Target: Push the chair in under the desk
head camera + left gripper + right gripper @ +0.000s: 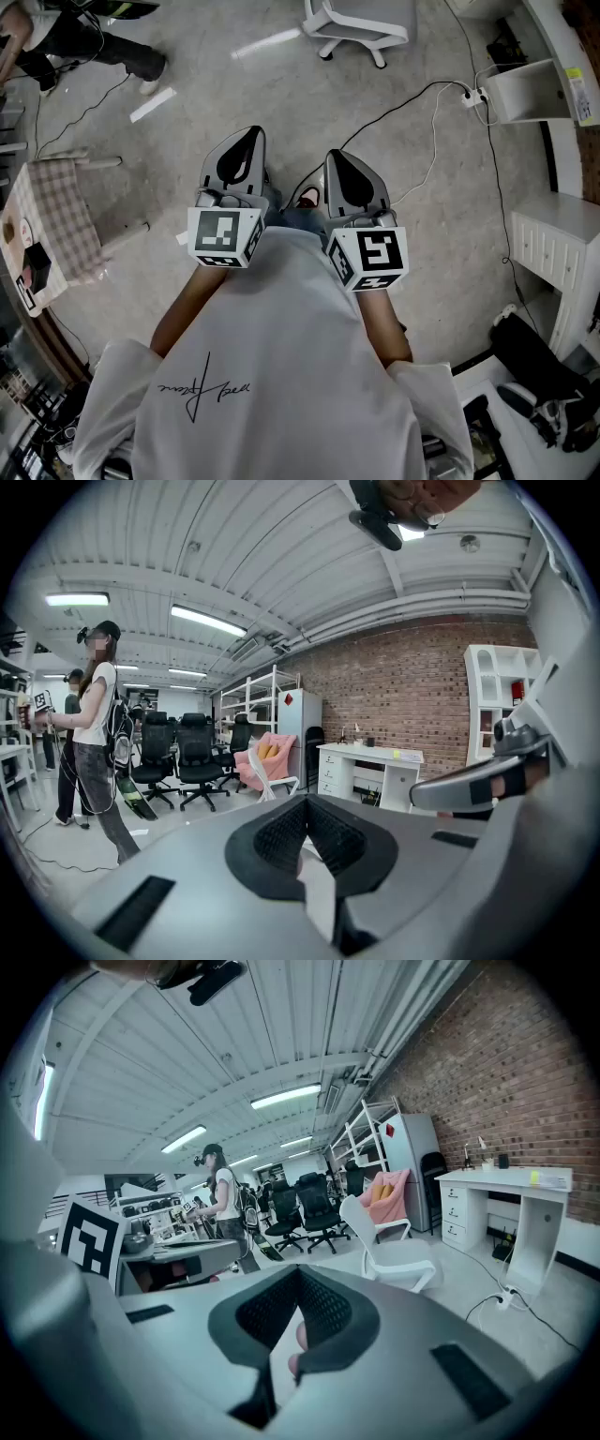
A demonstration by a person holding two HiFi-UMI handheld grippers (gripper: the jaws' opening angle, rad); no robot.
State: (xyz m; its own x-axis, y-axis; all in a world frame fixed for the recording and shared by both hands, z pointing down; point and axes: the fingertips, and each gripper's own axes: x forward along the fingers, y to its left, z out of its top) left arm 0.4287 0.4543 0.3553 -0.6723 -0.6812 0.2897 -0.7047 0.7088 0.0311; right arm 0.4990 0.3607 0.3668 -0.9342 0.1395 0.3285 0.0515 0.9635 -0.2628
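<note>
Left gripper (246, 141) and right gripper (339, 161) pressed together, empty. White chair (398, 1262) well ahead: probably light, rigid, easy-rolling; best pushed at backrest top toward desk (525, 1222).

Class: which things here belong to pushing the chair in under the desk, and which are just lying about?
Job:
white chair
white desk

Lying about:
power strip
black office chairs
checked cloth
</note>
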